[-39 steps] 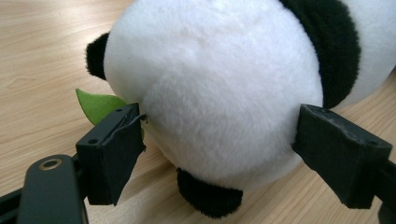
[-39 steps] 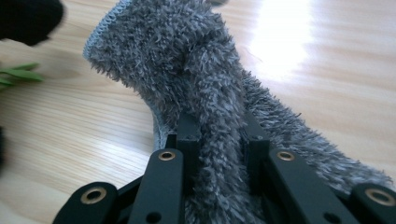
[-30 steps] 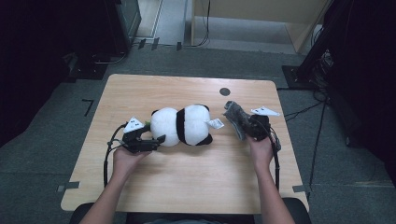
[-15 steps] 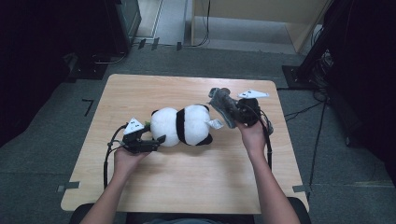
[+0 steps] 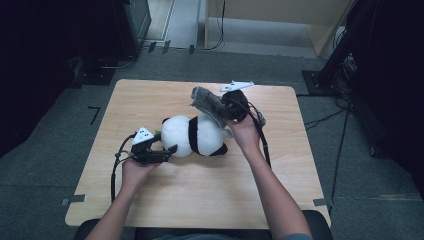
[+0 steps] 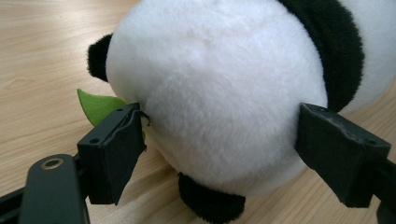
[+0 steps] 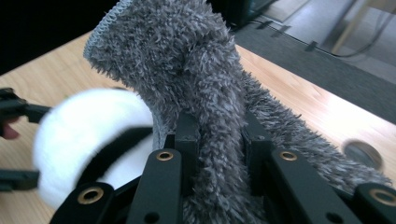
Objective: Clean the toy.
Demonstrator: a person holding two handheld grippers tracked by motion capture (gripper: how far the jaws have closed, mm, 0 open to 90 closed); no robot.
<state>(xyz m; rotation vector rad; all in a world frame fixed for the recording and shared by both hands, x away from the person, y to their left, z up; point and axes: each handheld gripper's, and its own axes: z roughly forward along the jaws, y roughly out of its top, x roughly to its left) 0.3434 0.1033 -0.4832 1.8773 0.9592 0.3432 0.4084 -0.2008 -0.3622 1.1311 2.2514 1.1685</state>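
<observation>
A black-and-white panda plush [image 5: 195,135] lies on its side on the wooden table [image 5: 165,205]. My left gripper [image 5: 167,144] comes in from the left, and its jaws stand wide with the pads pressed on both sides of the panda's white head [image 6: 224,93]. A green felt leaf [image 6: 95,105] pokes out by the left pad. My right gripper [image 5: 223,107] is raised over the panda's far end, shut on a grey fuzzy cloth piece [image 5: 204,99]. In the right gripper view the cloth [image 7: 187,56] rises between the jaws, with the panda [image 7: 88,126] below it.
A small dark round disc [image 7: 362,151] lies on the table behind the cloth. Bare wood stretches along the table's near side and left end. Dark equipment and cables [image 5: 100,60] stand on the floor beyond the far edge.
My right gripper has carried the grey cloth up and to the left, from the panda's right side to above its far end. The left gripper and the panda have stayed still.
</observation>
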